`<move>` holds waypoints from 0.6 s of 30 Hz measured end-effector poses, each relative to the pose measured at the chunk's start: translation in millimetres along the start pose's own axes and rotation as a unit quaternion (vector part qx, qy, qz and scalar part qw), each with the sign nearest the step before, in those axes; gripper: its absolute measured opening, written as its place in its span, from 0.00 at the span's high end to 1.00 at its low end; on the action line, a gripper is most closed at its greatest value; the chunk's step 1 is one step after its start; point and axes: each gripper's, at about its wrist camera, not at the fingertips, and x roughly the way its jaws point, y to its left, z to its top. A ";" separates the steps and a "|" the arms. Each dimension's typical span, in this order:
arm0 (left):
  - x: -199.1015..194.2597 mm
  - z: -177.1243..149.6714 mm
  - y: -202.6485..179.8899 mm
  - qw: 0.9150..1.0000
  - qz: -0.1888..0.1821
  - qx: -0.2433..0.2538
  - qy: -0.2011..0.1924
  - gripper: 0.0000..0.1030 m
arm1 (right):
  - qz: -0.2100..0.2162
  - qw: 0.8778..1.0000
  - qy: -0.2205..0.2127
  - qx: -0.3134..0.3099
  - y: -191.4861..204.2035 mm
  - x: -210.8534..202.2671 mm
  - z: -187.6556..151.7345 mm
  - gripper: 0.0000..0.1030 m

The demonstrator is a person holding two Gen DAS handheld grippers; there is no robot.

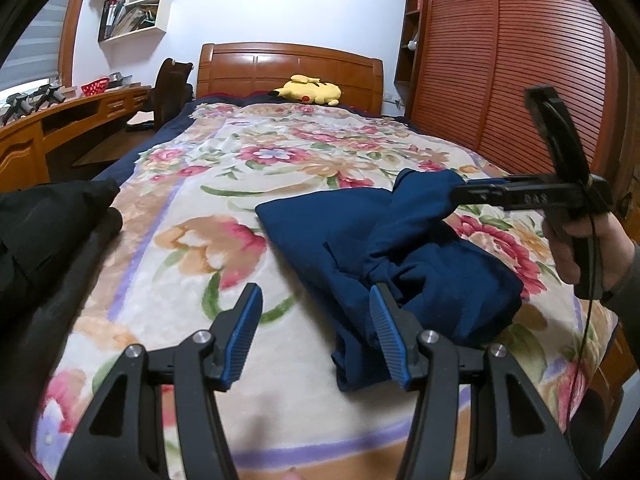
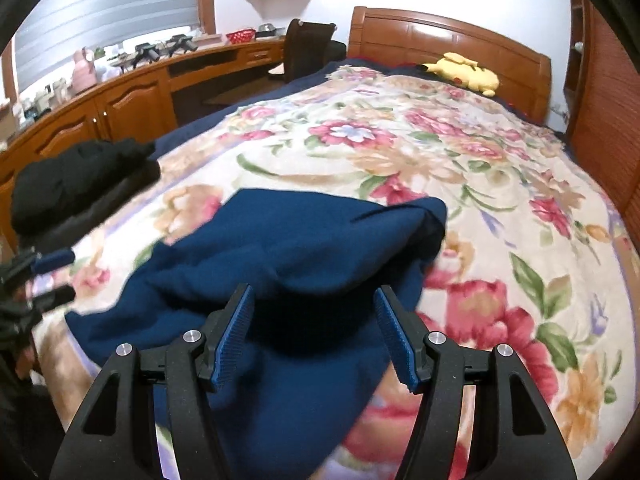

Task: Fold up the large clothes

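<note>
A dark blue garment (image 1: 384,248) lies partly folded on the floral bedspread (image 1: 224,184); it also shows in the right wrist view (image 2: 288,248). My left gripper (image 1: 316,300) is open above the bedspread, its right finger touching the garment's near edge. My right gripper (image 2: 314,300) is open in its own view, hovering just over the garment. In the left wrist view the right gripper's fingers (image 1: 476,194) reach into a raised fold of the garment; whether they touch the cloth I cannot tell.
A black garment (image 1: 48,224) lies at the bed's left edge. A yellow plush toy (image 1: 308,90) rests by the wooden headboard (image 1: 288,64). A wooden desk (image 1: 60,120) and chair (image 1: 170,88) stand left, a slatted wardrobe (image 1: 520,72) right.
</note>
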 end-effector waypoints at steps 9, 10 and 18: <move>-1.3 -1.7 4.3 1.000 0.005 0.001 0.004 0.47 | 0.025 1.000 0.014 0.011 6.8 53.0 38.5 0.83; -1.2 -2.1 5.1 1.000 0.006 0.002 0.005 0.47 | 0.026 1.000 0.014 0.001 10.1 56.8 43.2 0.88; -0.1 -2.8 17.8 1.000 0.010 -0.005 0.009 0.47 | 0.023 0.997 0.006 -0.073 55.1 98.1 93.1 0.91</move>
